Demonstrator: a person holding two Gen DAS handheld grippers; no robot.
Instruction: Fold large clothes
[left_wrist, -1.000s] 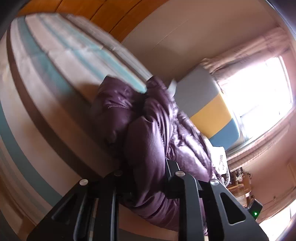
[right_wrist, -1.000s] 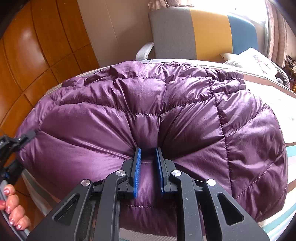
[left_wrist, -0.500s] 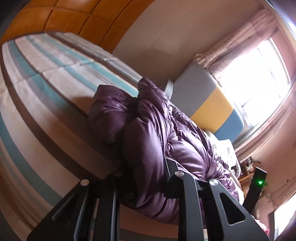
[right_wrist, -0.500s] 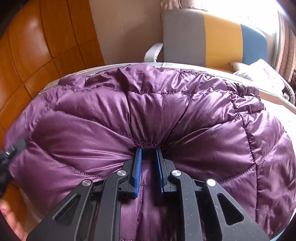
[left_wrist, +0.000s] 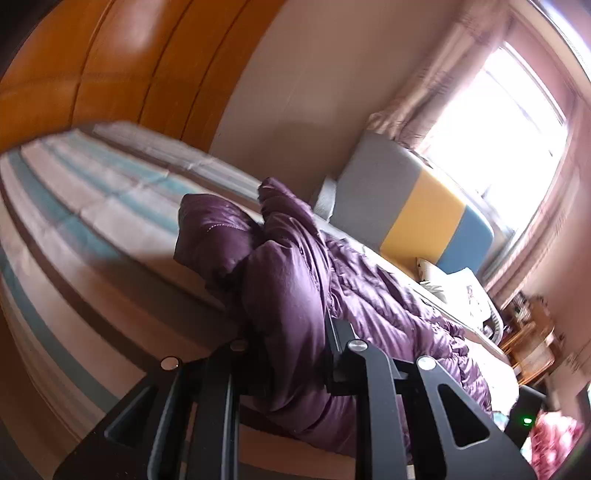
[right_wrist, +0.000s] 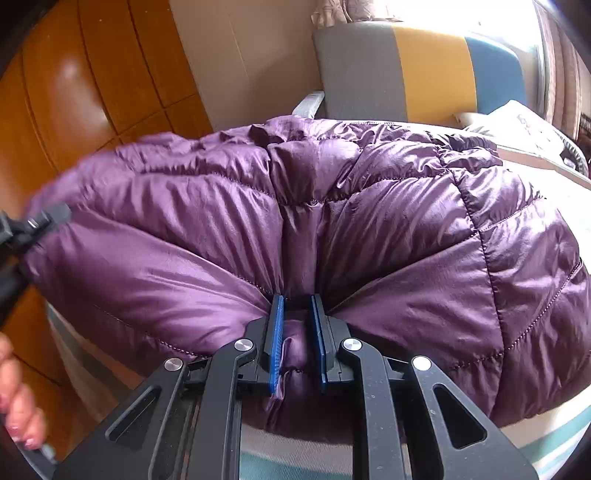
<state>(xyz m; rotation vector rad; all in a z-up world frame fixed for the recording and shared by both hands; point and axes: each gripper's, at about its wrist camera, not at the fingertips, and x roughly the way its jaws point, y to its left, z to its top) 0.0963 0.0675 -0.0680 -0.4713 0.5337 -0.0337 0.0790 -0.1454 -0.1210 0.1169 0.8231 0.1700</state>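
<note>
The purple down jacket (right_wrist: 369, 229) lies bunched on the striped bed (left_wrist: 92, 229), its long axis running from the left tongs (left_wrist: 291, 354) away toward the armchair (left_wrist: 417, 210) and the window (left_wrist: 491, 122). In the right wrist view it spreads broadside, one end at the wooden headboard (right_wrist: 66, 96), the other near the white pillow (right_wrist: 524, 122).

The left tongs are pinching a thick fold of the jacket at its near edge; the padding swallows the fingertips. The right tongs (right_wrist: 297, 332) are pressed onto a gathered pleat in the middle of the near hem, blue pads (right_wrist: 276, 332) on either side of the cloth. The left tongs also show at that view's left border (right_wrist: 33, 225), gripping the jacket's headboard end, with the person's left hand (right_wrist: 18, 398) below.

Bare striped bedding stretches wide on the headboard side; the armchair crowds the far edge.

Compared with a second ago, the left view has swung upward, showing more wall and headboard, and the jacket's far end is raised higher in the right view.
</note>
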